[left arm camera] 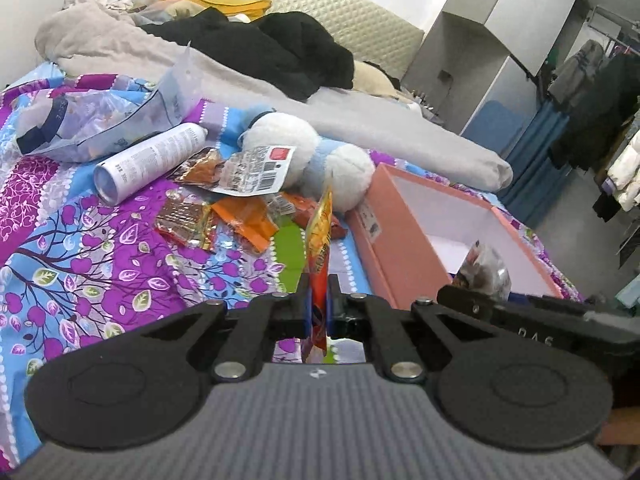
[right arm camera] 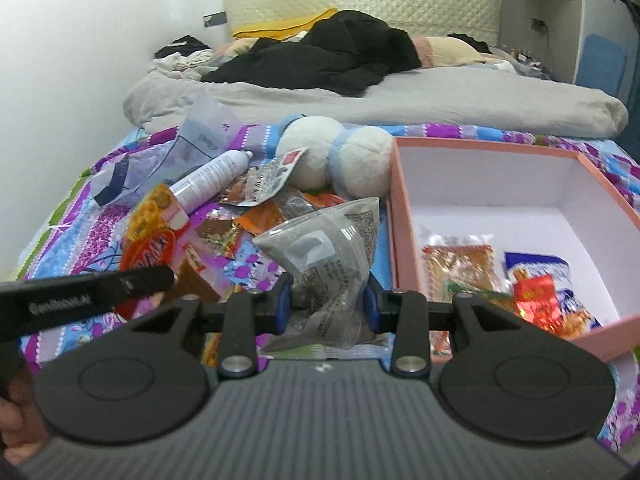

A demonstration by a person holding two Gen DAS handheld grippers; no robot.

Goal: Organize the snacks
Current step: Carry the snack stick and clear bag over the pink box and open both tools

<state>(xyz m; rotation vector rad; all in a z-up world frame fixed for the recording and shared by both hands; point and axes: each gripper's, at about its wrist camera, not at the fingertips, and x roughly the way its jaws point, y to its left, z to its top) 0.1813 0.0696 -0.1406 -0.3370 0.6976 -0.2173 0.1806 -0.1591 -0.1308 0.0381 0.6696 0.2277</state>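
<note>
Behind right claw (right arm camera: 327, 300): packet (right arm camera: 332, 264) base

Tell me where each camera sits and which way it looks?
Left wrist: on the left tool, looking down across the bed; its fingers pinch an orange snack packet.
Right wrist: on the right tool, facing the pink box; it grips a grey snack bag.
Both show the plush toy, spray can, box and each other's tool.
</note>
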